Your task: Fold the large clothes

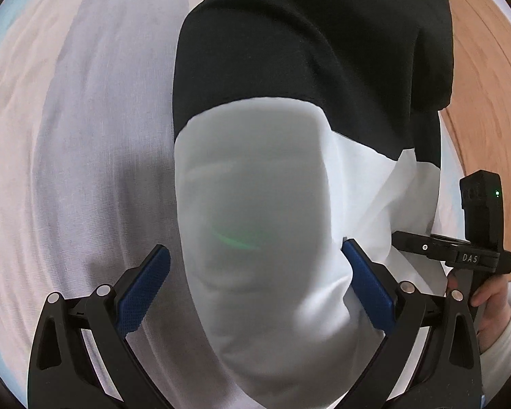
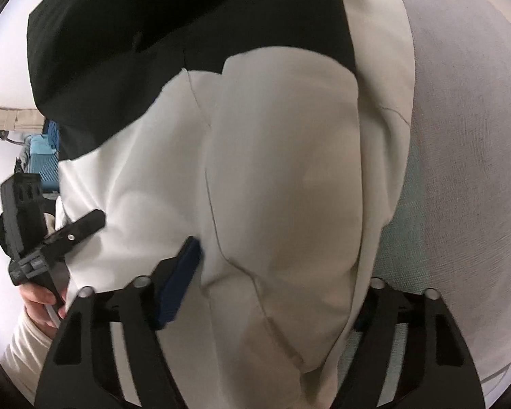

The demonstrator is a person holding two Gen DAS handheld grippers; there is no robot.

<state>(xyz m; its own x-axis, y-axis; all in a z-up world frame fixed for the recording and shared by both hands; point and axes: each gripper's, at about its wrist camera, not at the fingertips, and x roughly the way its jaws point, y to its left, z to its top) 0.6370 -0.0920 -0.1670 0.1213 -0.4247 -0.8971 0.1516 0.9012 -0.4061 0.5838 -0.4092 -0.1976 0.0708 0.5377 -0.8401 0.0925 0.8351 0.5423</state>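
Left tool spread around white-and-black garment; right tool grip unclear

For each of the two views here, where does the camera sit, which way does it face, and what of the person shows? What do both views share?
Left wrist: on the left tongs, looking steeply down their blue pads at a white-and-black garment bulging between them on a pale bedsheet; the right tongs and the hand holding them show at right.
Right wrist: on the right tongs, facing down at the same garment; the left tongs and their hand show at left.
Shared: the garment, the bedsheet, each other's tongs.
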